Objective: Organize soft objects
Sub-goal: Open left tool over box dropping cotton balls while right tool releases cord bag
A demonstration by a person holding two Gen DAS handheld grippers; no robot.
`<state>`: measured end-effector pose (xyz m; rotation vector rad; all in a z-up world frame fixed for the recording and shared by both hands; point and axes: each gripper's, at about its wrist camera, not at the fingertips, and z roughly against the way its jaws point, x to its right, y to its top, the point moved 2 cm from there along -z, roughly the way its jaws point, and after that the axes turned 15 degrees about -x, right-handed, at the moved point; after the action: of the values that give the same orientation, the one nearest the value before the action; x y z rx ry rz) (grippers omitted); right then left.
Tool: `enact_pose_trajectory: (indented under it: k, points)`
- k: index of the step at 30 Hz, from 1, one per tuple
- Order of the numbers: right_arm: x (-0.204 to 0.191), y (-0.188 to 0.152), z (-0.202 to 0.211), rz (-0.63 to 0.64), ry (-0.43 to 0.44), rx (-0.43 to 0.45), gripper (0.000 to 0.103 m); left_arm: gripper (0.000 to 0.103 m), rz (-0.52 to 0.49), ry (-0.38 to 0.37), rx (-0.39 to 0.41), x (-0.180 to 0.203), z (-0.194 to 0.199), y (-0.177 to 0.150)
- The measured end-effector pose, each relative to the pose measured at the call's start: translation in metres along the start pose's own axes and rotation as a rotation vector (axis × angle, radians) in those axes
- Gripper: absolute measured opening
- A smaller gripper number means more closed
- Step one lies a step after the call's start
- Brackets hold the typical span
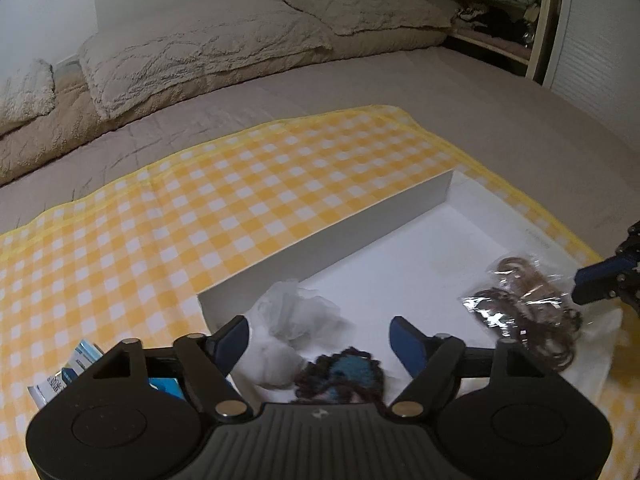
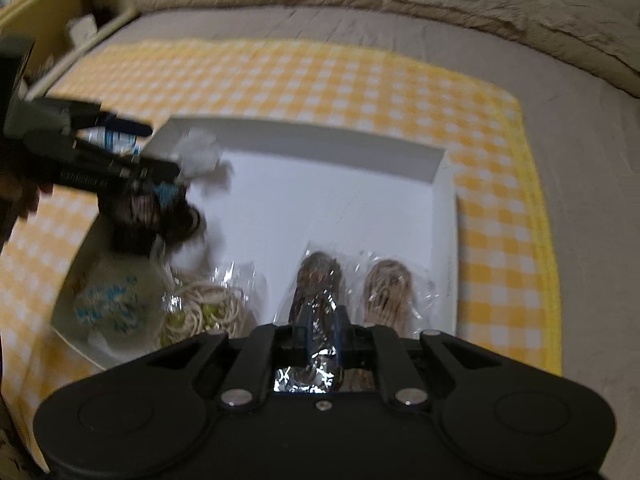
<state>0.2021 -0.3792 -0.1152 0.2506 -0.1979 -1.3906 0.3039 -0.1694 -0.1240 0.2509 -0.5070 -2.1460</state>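
Observation:
A white shallow box [image 1: 404, 208] [image 2: 360, 200] lies on a yellow checked cloth [image 1: 200, 200] [image 2: 280, 80]. My left gripper [image 1: 320, 338] is open over the box's near left corner, above a dark knitted piece with a teal patch [image 1: 348, 372] and a crumpled white plastic bag [image 1: 292, 312]. My right gripper [image 2: 322, 316] is shut on a clear packet of dark brown yarn [image 2: 316, 280] [image 1: 524, 312] and holds it over the box. Next to it lies a packet of beige yarn [image 2: 386, 288]. A cream and green yarn packet [image 2: 200, 308] lies to the left.
The cloth lies on a grey-brown bed [image 1: 400, 88] with pillows [image 1: 192, 56] at the far side. A blue and white packet [image 1: 76, 364] lies on the cloth left of the box. A round clear bag with blue print [image 2: 112, 304] sits in the box's left corner. Shelves [image 1: 500, 12] stand far right.

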Motion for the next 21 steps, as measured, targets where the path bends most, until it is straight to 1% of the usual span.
enact_pose_trajectory:
  k: [3,5,6,8,10,12,14,16,18,20,21]
  points:
    - [0.001,-0.003,0.011,-0.031,-0.002,0.037,0.014,0.082,0.02,-0.016,0.006,0.005,0.012,-0.003]
    - [0.002,-0.005,0.017,-0.052,-0.01,0.062,0.021,0.082,0.044,-0.031,0.005,0.007,0.02,-0.005]
    - [0.002,-0.006,0.021,-0.062,-0.012,0.075,0.022,0.083,0.056,-0.038,0.004,0.008,0.023,-0.007]
    - [0.002,-0.007,0.027,-0.083,-0.014,0.098,0.028,0.09,0.082,-0.049,0.002,0.01,0.03,-0.01]
    - [0.002,-0.009,0.033,-0.104,-0.019,0.122,0.034,0.093,0.106,-0.055,0.007,0.012,0.038,-0.014]
    - [0.001,-0.011,0.039,-0.116,-0.026,0.143,0.039,0.095,0.125,-0.057,0.013,0.014,0.046,-0.018]
    - [-0.001,-0.014,0.045,-0.129,-0.029,0.164,0.049,0.1,0.138,-0.052,0.022,0.016,0.053,-0.021]
    - [-0.003,-0.017,0.051,-0.148,-0.035,0.187,0.053,0.103,0.147,-0.04,0.036,0.019,0.059,-0.025]
    - [-0.005,-0.019,0.057,-0.168,-0.04,0.208,0.06,0.103,0.161,-0.033,0.042,0.021,0.064,-0.027]
    - [-0.007,-0.022,0.062,-0.186,-0.047,0.233,0.073,0.103,0.176,-0.022,0.048,0.022,0.069,-0.03]
    - [-0.008,-0.023,0.065,-0.191,-0.052,0.244,0.076,0.103,0.182,-0.014,0.052,0.023,0.071,-0.032]
